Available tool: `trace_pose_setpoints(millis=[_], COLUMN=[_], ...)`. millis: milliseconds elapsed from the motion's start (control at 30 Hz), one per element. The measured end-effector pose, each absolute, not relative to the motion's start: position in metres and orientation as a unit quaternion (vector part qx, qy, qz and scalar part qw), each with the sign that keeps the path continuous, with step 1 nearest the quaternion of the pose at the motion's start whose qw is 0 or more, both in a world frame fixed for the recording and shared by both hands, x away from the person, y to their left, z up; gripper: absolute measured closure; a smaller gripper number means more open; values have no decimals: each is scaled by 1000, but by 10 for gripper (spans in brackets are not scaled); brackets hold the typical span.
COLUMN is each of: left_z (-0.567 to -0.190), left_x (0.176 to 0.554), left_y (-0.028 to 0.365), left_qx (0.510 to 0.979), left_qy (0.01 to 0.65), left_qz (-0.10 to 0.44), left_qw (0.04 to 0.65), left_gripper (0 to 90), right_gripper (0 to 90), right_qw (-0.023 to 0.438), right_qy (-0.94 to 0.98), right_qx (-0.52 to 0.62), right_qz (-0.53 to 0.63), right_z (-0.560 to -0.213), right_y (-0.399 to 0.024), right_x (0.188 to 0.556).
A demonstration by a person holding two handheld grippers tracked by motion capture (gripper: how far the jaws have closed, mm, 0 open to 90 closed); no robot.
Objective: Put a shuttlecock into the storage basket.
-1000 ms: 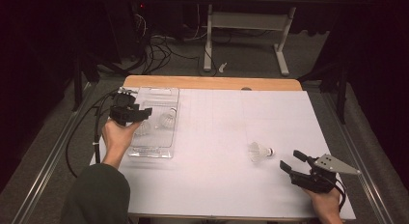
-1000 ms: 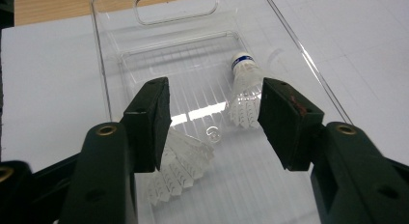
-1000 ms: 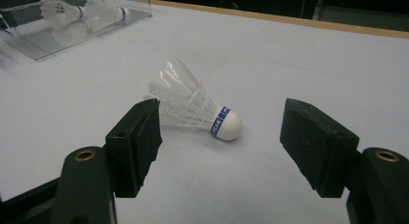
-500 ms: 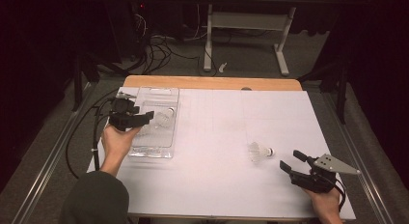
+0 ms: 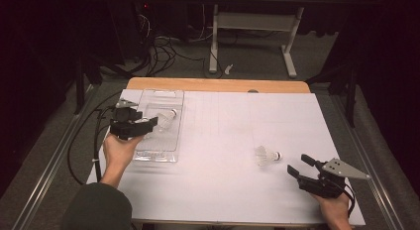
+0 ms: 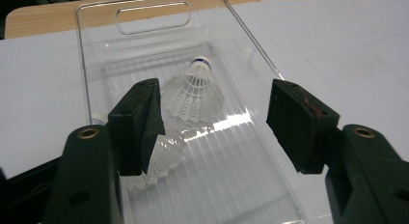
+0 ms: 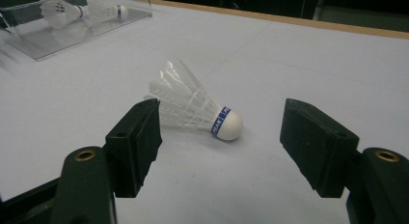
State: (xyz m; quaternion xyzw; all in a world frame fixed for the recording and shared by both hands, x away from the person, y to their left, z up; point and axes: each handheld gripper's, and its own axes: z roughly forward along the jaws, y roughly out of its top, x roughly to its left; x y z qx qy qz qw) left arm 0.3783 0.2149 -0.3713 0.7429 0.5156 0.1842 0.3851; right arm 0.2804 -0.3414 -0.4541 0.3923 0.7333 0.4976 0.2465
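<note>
1. High view: the left tool point(image 5: 148, 122) is held spread over the clear plastic tray point(image 5: 159, 151), its jaws having just been opening, with two white feather shuttlecocks point(image 6: 194, 94) released inside.
2. Right tool point(image 5: 298, 165) is held spread, empty, near the last white shuttlecock point(image 7: 195, 108) on the white counter point(image 5: 223, 190).
3. Next, judged: that shuttlecock is to be straddled and pinched gently.

Not much text showing here. The only printing I'm seeing is on the blue band around the cork of the shuttlecock point(image 7: 195, 105) lying on the table point(image 7: 299, 64): some white letters, too small and tilted for me to make out. The shuttlecock in the clear tray point(image 6: 144, 21) is wearing a blue band too, nothing legible on it.
</note>
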Motion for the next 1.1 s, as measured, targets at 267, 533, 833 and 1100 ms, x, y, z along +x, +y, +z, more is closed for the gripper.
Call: trace_pose_setpoints(millis=[267,533,833,1100], left_z=[-374,-374,-376,-376], left_x=[370,363,355,349], left_y=[217,218,218,218], left_qx=[737,735,733,732], left_qy=[516,511,504,498], left_qz=[184,191,200,209], left_qw=[396,403,412,416], left_gripper=[380,385,394,395], right_gripper=[312,312,312,312], right_qw=[247,247,247,247], right_qy=[734,734,734,734], right_qx=[392,392,391,392], right_qz=[497,497,497,497], right_z=[-454,-454,-454,-454], right_y=[-341,-341,-341,-341], right_x=[280,280,280,280])
